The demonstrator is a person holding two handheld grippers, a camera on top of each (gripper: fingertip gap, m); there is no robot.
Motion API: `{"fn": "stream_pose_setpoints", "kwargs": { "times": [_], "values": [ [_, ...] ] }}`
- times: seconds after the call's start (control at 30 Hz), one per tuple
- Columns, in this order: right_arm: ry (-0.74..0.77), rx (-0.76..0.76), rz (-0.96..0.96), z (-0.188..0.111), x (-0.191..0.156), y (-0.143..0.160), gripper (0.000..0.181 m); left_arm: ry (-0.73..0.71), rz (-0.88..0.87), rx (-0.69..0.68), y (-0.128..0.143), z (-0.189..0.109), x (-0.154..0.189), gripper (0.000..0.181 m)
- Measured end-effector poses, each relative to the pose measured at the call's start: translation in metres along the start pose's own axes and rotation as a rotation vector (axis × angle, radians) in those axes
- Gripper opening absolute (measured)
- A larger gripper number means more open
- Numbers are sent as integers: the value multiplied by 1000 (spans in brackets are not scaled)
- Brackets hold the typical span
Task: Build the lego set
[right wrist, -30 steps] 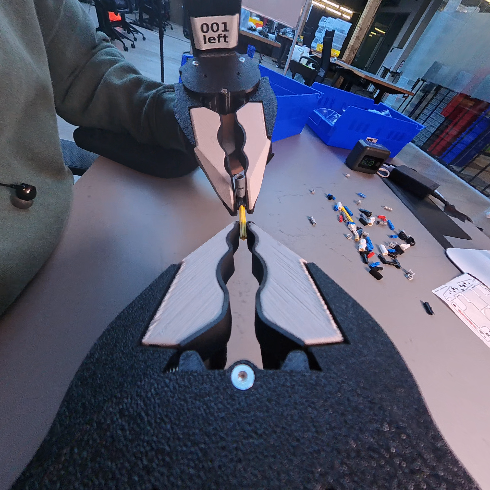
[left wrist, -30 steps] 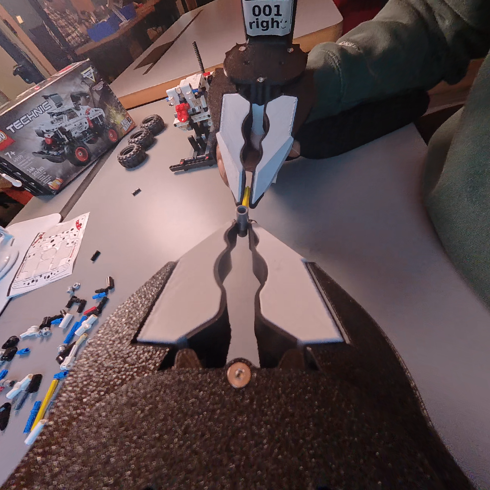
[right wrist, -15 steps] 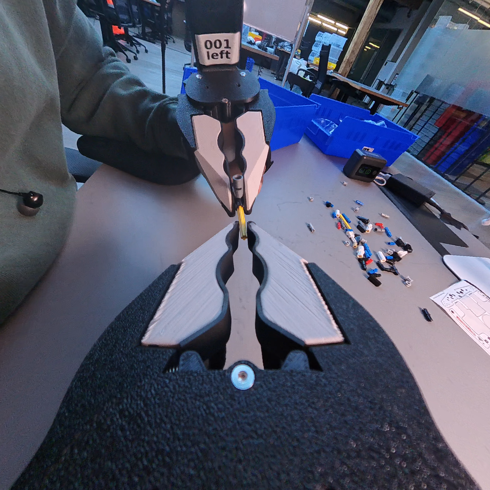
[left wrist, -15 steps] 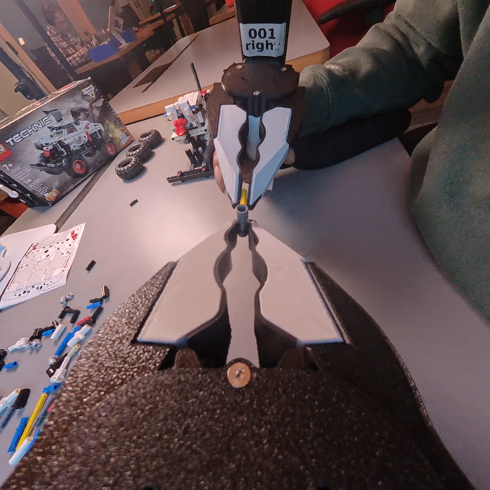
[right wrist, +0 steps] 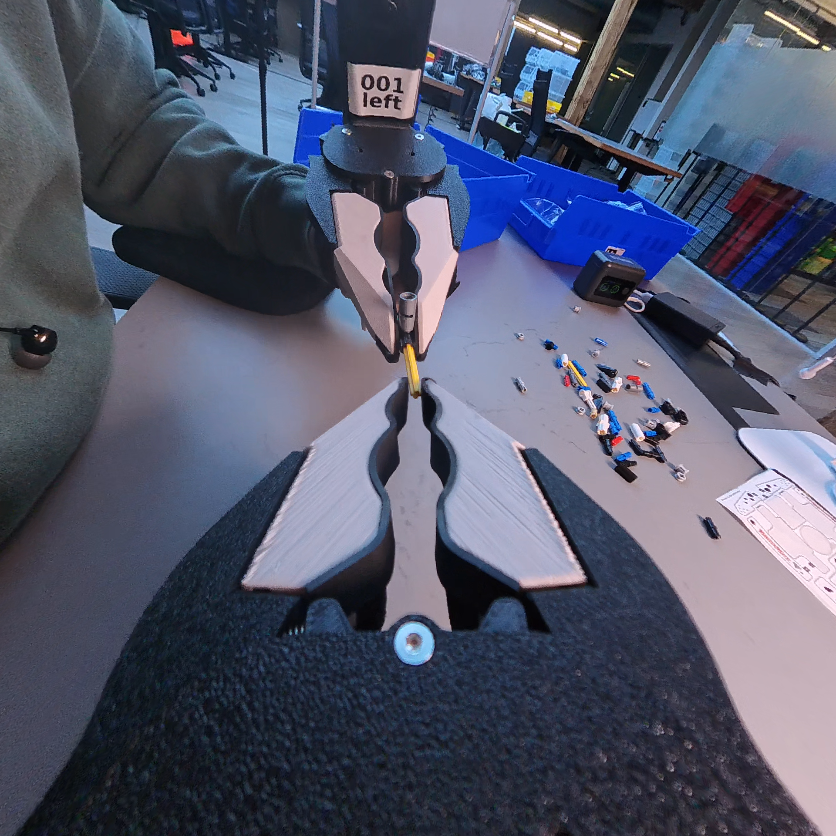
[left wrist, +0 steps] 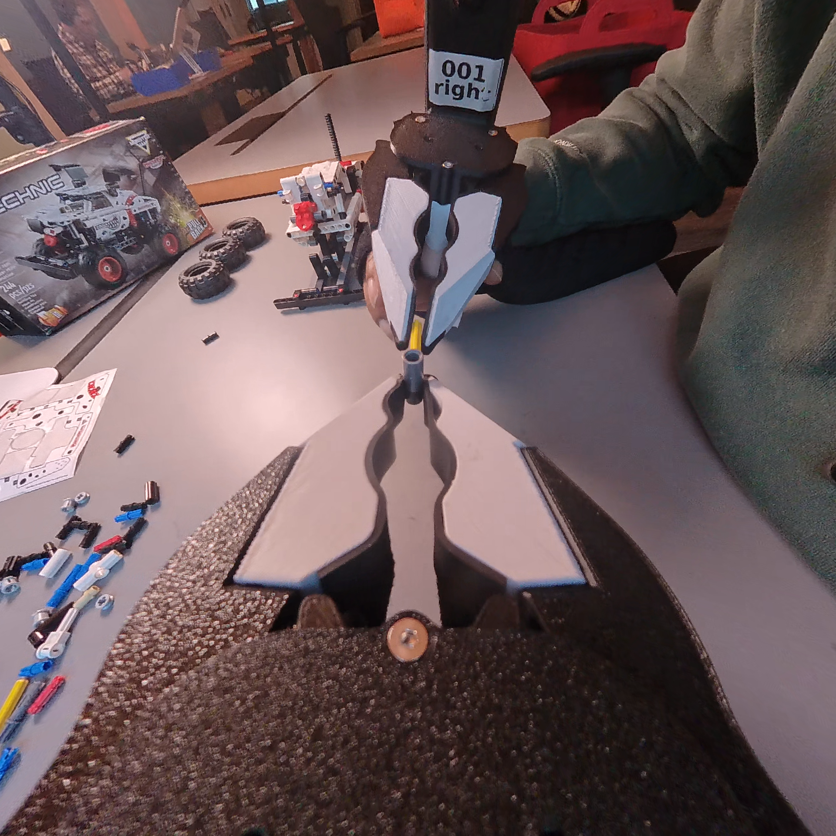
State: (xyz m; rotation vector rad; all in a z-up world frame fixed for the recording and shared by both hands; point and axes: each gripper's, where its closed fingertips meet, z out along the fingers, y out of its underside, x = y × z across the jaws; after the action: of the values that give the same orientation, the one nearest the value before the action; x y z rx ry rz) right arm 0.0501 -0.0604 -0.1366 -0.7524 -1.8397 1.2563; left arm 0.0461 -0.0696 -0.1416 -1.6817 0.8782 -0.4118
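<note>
My left gripper (left wrist: 414,387) is shut on a small grey tube-shaped connector (left wrist: 414,366) that sticks out past its tips. My right gripper (right wrist: 412,390) is shut on a thin yellow axle (right wrist: 410,373). The two grippers meet tip to tip above the grey table (left wrist: 565,384). In the left wrist view the right gripper (left wrist: 414,341) points its yellow axle (left wrist: 415,332) at the connector's open end. In the right wrist view the axle runs up between the left gripper's tips (right wrist: 406,355), just below the grey connector (right wrist: 406,312). How far the axle sits inside is hidden.
A partly built white and black model (left wrist: 323,212), three loose tyres (left wrist: 221,253) and the set's box (left wrist: 86,217) stand at the far left. A sticker sheet (left wrist: 40,434) and several loose small pieces (left wrist: 81,556) lie left. Blue bins (right wrist: 588,217) and a black device (right wrist: 608,280) stand behind. My two grippers' fingertips are within a few centimetres of each other.
Both grippers keep their hold and stay tip to tip. The right gripper has tilted a little, and the yellow axle now leans slightly.
</note>
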Motion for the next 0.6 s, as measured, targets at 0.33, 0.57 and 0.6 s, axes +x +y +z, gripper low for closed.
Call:
{"fn": "stream_pose_setpoints", "kwargs": {
  "times": [0.33,0.57,0.6],
  "values": [
    [100,-281,23,7,18,48,4,-139,-72,-208,43,9,-28,8],
    [168,-476,73,3,28,79,4,-186,-123,-298,62,10,-38,17],
    [165,-490,72,4,26,81,4,-184,-130,-311,64,11,-38,21]
  ]
}}
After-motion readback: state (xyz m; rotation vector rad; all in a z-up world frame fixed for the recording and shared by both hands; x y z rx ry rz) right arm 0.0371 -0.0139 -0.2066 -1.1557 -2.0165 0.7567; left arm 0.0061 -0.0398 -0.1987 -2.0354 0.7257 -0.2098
